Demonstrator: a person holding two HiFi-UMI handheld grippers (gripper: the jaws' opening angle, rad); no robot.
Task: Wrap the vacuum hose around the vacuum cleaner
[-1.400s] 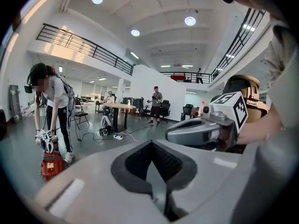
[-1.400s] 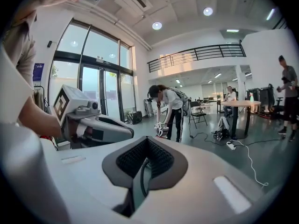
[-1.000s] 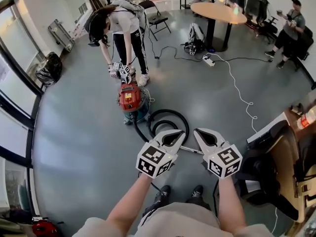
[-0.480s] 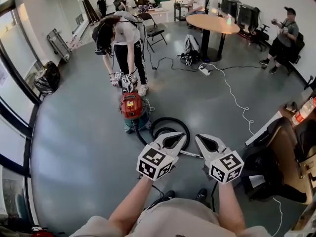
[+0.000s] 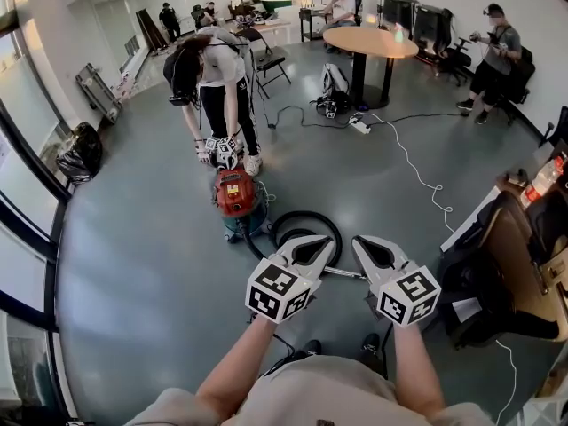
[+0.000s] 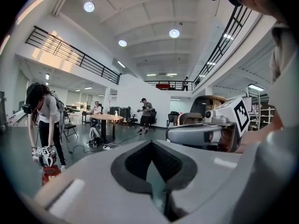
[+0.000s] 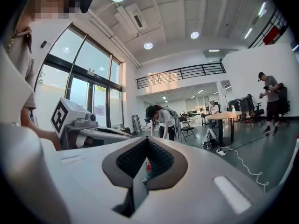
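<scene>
A red vacuum cleaner [image 5: 235, 193] stands on the grey floor, with its black hose [image 5: 306, 214] lying in a loop to its right. Part of it shows in the left gripper view as a red body [image 6: 49, 171] low at the left. My left gripper [image 5: 327, 241] and right gripper [image 5: 358, 241] hover side by side over the near side of the loop, both shut and holding nothing. A thin metal wand [image 5: 344, 273] lies on the floor below them. In the right gripper view a sliver of the red vacuum [image 7: 148, 165] shows through the jaws.
Another person [image 5: 217, 65] bends over the vacuum with two grippers [image 5: 219, 149]. A round table [image 5: 371, 41], a backpack [image 5: 333, 82], a power strip [image 5: 359, 124] and a white cable [image 5: 417, 171] lie beyond. A desk [image 5: 510, 238] stands at the right, a black bag [image 5: 80, 153] at the left.
Both my grippers have stayed shut and side by side. The head view has tilted up: more of the far room shows, and my feet have dropped out of sight.
</scene>
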